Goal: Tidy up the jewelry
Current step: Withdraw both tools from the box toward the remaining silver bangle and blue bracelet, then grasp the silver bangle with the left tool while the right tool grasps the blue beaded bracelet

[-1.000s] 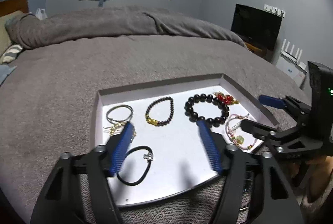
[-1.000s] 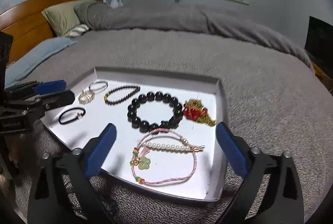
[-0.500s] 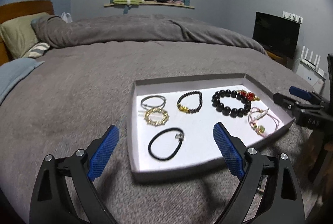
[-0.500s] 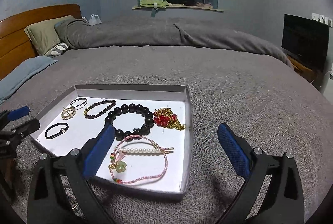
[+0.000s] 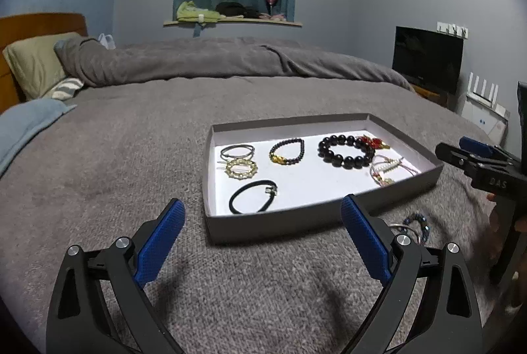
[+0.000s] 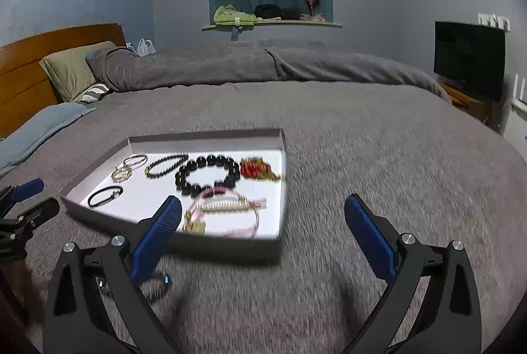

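Note:
A shallow grey tray with a white floor lies on the grey bedspread. In it lie a black hair tie, a gold ring-shaped brooch, a thin silver bangle, a small dark bead bracelet, a large black bead bracelet, a red and gold piece and a pink cord bracelet with pearls. A blue bead bracelet lies on the bedspread in front of the tray. My left gripper and right gripper are open, empty, and held short of the tray.
The bedspread spreads widely around the tray. A rolled duvet and pillows lie at the far side, by a wooden headboard. A TV stands at the right. The right gripper also shows in the left wrist view.
Both grippers have pulled back from over the tray and opened wider. The left one was close over the hair tie and now sits well short of the tray's near edge.

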`<state>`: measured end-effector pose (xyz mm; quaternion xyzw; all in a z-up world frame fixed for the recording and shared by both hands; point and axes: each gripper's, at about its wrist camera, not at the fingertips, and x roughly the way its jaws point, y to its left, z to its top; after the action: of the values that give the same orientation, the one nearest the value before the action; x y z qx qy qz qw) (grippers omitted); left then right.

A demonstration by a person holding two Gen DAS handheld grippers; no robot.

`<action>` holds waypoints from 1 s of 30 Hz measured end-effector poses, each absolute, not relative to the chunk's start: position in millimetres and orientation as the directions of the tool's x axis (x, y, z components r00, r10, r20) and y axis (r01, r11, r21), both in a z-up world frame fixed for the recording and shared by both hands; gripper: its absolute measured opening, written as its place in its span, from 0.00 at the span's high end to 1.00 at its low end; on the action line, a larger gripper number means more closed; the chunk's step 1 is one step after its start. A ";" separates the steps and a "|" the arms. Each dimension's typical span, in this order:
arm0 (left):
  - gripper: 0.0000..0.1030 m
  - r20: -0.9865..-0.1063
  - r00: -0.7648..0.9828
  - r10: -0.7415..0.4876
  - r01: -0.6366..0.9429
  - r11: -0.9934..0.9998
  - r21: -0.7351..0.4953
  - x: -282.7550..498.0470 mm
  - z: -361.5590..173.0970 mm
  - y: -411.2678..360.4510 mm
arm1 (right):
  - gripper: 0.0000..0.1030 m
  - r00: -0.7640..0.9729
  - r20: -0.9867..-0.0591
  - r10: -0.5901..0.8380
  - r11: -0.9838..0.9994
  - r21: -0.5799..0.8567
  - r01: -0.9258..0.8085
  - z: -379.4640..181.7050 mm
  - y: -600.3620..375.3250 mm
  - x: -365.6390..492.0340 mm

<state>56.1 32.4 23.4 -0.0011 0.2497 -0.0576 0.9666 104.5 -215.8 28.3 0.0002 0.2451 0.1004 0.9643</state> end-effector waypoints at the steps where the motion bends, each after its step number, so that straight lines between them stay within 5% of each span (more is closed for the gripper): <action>1: 0.08 -0.481 0.869 -0.115 0.116 0.993 -0.029 53.7 23.8 31.2 | 0.05 0.855 -0.479 0.196 0.980 0.056 -0.193 26.3 -218.3 101.1; 14: 0.08 -0.593 0.730 -0.339 0.314 0.938 -0.149 37.3 0.7 -16.4 | 0.05 0.818 -0.535 0.213 0.977 0.105 -0.186 10.4 -232.3 75.9; 24: 0.12 -0.628 0.698 -0.344 0.323 0.934 -0.152 50.9 -3.2 -44.2 | 0.05 0.797 -0.552 0.246 0.969 0.152 -0.193 8.3 -239.6 82.8; 28: 0.38 -0.646 0.672 -0.361 0.338 0.926 -0.166 57.9 -5.6 -51.5 | 0.05 0.798 -0.544 0.260 0.965 0.157 -0.208 10.4 -240.0 81.3; 30: 0.42 -0.654 0.658 -0.373 0.341 0.922 -0.183 61.8 -7.6 -54.3 | 0.05 0.799 -0.542 0.263 0.965 0.152 -0.214 11.1 -238.8 80.6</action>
<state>61.8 -54.3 -7.6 -0.0219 0.3639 -0.1962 0.9103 80.6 -238.8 11.1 0.0416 0.2914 0.1258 0.9474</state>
